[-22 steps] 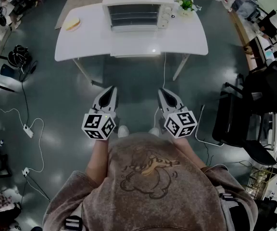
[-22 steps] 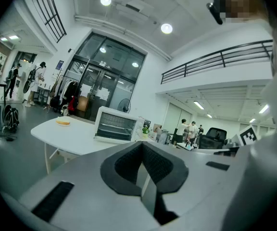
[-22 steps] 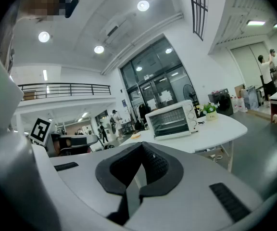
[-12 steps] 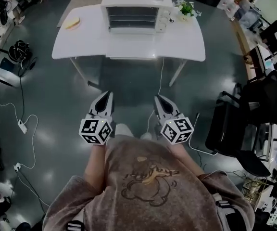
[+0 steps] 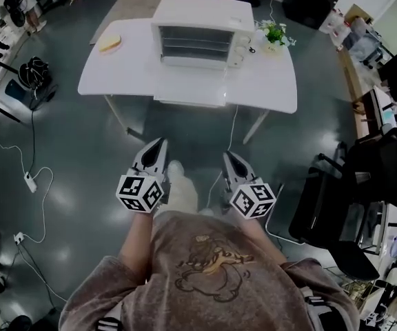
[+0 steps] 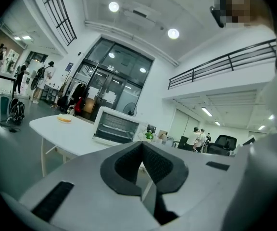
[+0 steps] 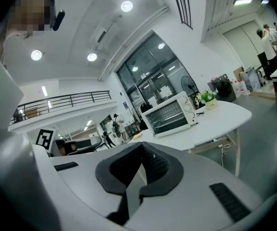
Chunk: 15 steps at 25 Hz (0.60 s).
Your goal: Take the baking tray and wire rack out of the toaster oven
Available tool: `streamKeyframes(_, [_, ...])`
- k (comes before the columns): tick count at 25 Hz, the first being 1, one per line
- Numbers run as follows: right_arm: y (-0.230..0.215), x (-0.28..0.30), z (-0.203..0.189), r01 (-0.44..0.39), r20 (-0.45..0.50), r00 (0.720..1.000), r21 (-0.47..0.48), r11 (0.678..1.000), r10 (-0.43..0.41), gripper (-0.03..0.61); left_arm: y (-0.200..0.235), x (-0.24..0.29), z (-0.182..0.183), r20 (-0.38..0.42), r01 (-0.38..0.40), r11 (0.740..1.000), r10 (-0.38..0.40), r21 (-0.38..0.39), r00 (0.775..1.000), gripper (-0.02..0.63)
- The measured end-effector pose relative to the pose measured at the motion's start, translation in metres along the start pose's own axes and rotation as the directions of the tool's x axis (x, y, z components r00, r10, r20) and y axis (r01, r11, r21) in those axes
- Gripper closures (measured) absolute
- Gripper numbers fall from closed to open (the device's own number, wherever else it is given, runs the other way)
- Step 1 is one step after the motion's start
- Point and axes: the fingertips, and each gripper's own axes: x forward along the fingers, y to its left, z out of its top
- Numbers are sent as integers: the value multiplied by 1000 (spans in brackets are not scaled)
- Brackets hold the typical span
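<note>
Head view, left to right. A flat yellowish item [image 5: 109, 43] lies at the left end of the white tabletop [image 5: 116, 78]. The left hand-held gripper [image 5: 160, 143] is clenched on nothing and is held over the floor, well apart from the tabletop. The toaster oven [image 5: 200, 40] stands at mid-tabletop. The baking tray and wire rack [image 5: 197, 45] sit inside it, seen only as shelf lines and not told apart. The right hand-held gripper [image 5: 227, 156] is likewise clenched and empty. A potted plant [image 5: 276, 33] stands just right of the oven.
</note>
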Motion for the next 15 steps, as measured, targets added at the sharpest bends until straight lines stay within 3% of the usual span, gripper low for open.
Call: streamKeyframes(15, [-36,169,57,76,39,996,73,994,-79,578,103,150,69,-25,96,992,-98,-76,995,611])
